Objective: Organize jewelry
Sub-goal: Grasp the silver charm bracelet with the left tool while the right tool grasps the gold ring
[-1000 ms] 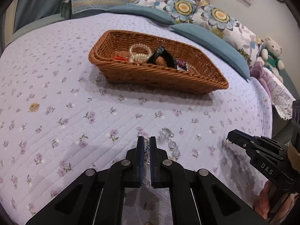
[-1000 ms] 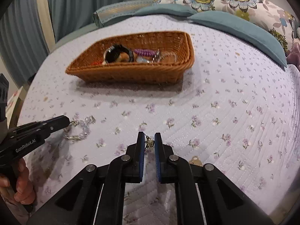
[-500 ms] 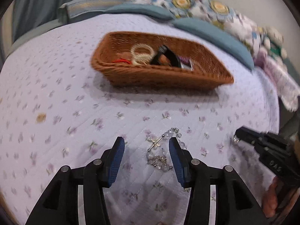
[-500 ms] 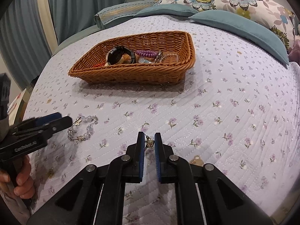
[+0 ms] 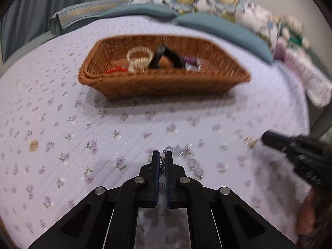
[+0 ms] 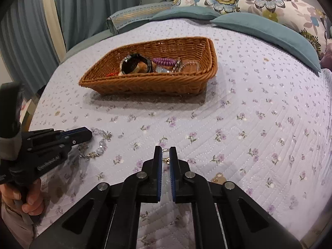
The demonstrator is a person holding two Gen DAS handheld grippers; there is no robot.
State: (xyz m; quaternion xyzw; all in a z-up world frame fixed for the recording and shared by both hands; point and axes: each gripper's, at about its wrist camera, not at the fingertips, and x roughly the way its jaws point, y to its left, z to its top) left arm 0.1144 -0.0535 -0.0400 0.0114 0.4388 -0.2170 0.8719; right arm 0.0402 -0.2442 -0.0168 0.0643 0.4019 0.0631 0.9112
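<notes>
A clear beaded bracelet (image 5: 193,161) lies on the lilac quilt. My left gripper (image 5: 162,155) is shut on its chain end; from the right wrist view the left gripper (image 6: 89,133) rests on the bracelet (image 6: 99,145). My right gripper (image 6: 165,151) is shut on a small gold earring (image 6: 166,155), also seen at its tip in the left wrist view (image 5: 250,142). A brown wicker basket (image 5: 116,85) (image 6: 145,83) stands beyond, holding a pearl bracelet (image 5: 139,59), a black watch (image 6: 134,63), a purple coil (image 6: 162,61) and other pieces.
Blue and floral pillows (image 6: 265,27) line the far side of the bed. Curtains (image 6: 83,10) hang at the left. A small gold piece (image 5: 33,145) lies on the quilt at the left, and another (image 6: 217,179) next to my right gripper.
My left gripper opened over the bracelet half a second ago and has now shut on it. The right gripper stays shut on the earring, barely moved.
</notes>
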